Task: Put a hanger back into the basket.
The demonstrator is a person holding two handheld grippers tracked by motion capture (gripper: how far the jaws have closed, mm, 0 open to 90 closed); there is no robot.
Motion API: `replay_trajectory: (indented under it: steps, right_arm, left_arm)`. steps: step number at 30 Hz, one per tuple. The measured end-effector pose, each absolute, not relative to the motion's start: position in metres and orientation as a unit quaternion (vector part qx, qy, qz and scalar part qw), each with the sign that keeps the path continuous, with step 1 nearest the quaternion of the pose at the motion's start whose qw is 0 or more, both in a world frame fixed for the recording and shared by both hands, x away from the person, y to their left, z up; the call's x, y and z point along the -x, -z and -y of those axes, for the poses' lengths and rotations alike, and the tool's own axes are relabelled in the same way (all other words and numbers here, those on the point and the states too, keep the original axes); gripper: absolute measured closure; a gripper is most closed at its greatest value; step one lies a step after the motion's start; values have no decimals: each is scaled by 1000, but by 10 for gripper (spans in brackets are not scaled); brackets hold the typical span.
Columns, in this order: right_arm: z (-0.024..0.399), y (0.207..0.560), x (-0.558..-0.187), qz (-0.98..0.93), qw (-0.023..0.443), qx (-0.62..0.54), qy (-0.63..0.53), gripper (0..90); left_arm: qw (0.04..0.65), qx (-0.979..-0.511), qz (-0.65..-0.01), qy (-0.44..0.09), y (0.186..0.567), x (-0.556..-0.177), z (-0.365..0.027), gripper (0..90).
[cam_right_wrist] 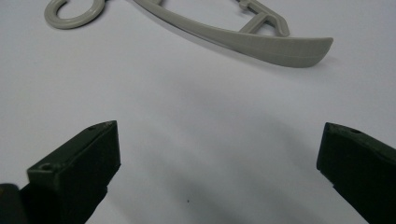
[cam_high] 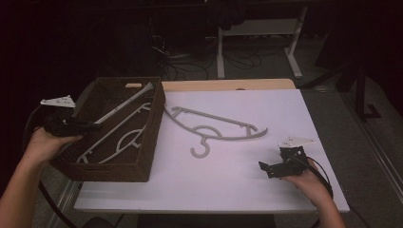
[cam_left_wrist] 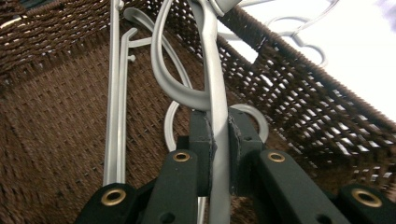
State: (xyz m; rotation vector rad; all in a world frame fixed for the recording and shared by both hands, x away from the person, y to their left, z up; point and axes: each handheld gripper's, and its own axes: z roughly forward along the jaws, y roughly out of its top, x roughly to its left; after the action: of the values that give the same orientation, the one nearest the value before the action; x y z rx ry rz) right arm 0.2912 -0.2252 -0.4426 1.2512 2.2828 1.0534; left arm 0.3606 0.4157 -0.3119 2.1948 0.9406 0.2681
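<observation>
Clamping a grey hanger [cam_left_wrist: 215,93], left gripper [cam_left_wrist: 219,140], hanger's lower end hidden, basket [cam_high: 142,156]

Two black handheld grippers are carried, the left gripper [cam_high: 90,126] and the right gripper [cam_high: 264,166], each topped by a grey three-cornered plate. Brass-coloured eyelets are set into the dark, angular arms of the left one. A black cable [cam_high: 324,173] is looped behind the right gripper. No sleeves are worn on the forearms.

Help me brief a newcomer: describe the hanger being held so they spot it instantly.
Find the brown wicker basket at the table's left edge. Two grey hangers are in it; one lies flat. The held hanger slants up over the far rim, clamped in the left gripper.
</observation>
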Motion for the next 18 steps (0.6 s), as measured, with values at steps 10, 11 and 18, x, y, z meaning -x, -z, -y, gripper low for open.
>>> replay_trajectory:
  steps: [10,11,18]
  right_arm:
    - [227,442,-291,-801,166,-440,-370,0]
    - [227,442,-291,-801,166,-440,-370,0]
    - [227,442,-291,-801,166,-441,-370,0]
  left_arm:
    - [325,-872,-350,-106,319,-373,-402,816]
    - [324,-873,-348,-104,320,-374,-400,816]
    - [324,-877,-343,-91,325,-378,-397,815]
